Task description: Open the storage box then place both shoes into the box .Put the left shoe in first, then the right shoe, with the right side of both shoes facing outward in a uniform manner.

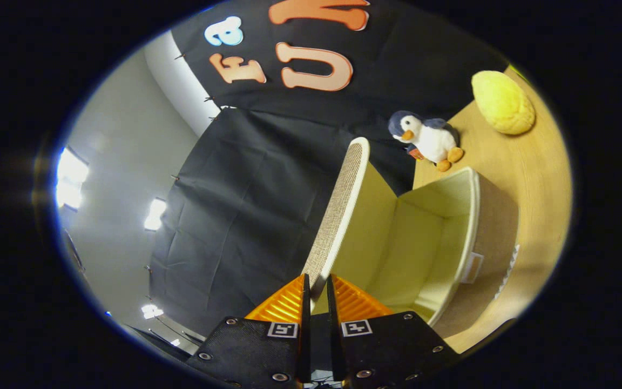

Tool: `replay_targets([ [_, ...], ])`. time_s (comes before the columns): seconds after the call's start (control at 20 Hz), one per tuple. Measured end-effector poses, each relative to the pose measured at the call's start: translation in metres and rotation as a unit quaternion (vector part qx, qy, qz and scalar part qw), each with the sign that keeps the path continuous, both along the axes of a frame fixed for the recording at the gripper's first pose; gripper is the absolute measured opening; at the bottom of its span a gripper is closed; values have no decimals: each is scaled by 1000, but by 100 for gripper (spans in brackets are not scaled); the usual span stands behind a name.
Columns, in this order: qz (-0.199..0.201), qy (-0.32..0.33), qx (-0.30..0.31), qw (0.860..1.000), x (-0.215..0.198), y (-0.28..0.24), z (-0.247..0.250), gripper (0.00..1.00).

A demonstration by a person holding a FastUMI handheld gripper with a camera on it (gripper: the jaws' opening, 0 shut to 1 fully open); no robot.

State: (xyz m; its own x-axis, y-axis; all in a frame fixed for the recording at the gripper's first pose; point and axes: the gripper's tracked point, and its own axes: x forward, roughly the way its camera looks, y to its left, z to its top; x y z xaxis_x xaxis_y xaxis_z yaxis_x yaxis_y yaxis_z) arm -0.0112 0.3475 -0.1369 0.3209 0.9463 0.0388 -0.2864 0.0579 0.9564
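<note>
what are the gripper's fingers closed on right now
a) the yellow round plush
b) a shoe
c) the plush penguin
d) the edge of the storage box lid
d: the gripper has both fingers pressed on the edge of the woven lid, which stands raised over the open storage box; the plush penguin and the yellow round plush sit beyond the box on the table.

Gripper pinching lid edge of open storage box; penguin toy beyond.
</note>
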Motion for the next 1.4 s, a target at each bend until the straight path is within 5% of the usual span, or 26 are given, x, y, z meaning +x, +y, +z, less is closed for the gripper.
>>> replay_targets([
  [0.65, 15, -47, -101, 994, 11, 136, 21, 18],
  [0.75, 2, -59, -120, 991, 17, 141, 21, 30],
  [1.0, -53, -91, -175, 979, 24, 77, 12, 62],
  [1.4, -152, -115, -341, 921, 31, -73, -56, 85],
])
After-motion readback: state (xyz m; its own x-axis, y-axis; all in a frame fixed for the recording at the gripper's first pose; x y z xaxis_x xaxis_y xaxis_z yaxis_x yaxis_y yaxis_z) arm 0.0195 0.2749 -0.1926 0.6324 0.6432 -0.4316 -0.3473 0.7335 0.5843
